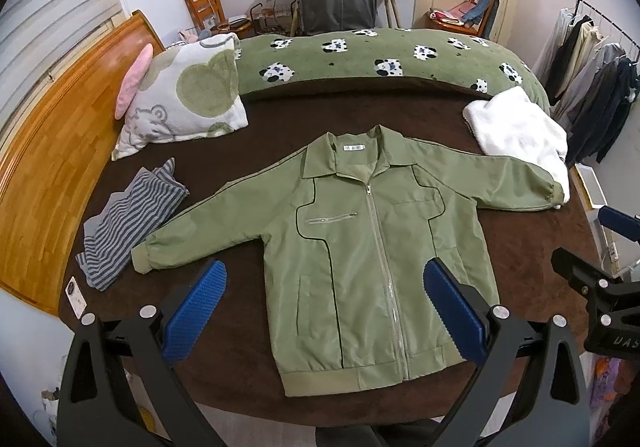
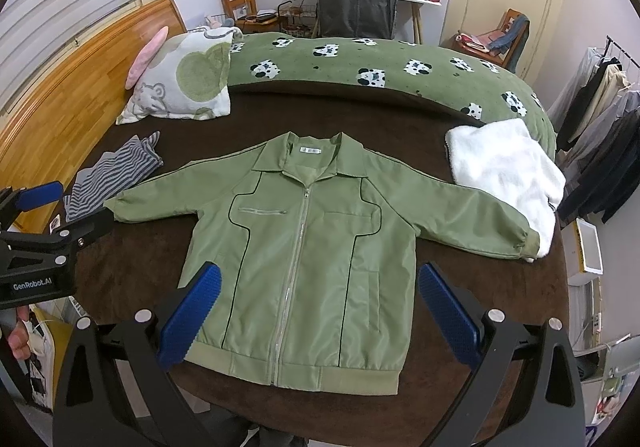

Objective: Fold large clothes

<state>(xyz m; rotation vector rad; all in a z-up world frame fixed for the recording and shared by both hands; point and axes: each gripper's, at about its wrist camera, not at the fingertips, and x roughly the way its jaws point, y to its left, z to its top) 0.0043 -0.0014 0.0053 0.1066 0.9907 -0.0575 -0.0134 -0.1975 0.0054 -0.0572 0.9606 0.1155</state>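
A green zip-up jacket (image 1: 360,255) lies flat and face up on the dark brown bed cover (image 1: 280,119), zipped, with both sleeves spread out to the sides. It also shows in the right wrist view (image 2: 304,271). My left gripper (image 1: 324,287) is open and empty, held above the jacket's lower left part. My right gripper (image 2: 318,291) is open and empty, held above the jacket's lower hem area. The right gripper's body shows at the right edge of the left wrist view, and the left gripper's body at the left edge of the right wrist view.
A striped grey garment (image 1: 128,223) lies left of the jacket. A white fleece garment (image 1: 520,127) lies under the right sleeve end. A pillow (image 1: 184,95) and a green panda blanket (image 1: 380,59) lie at the back. A wooden headboard (image 1: 60,151) stands left, a clothes rack (image 1: 592,87) right.
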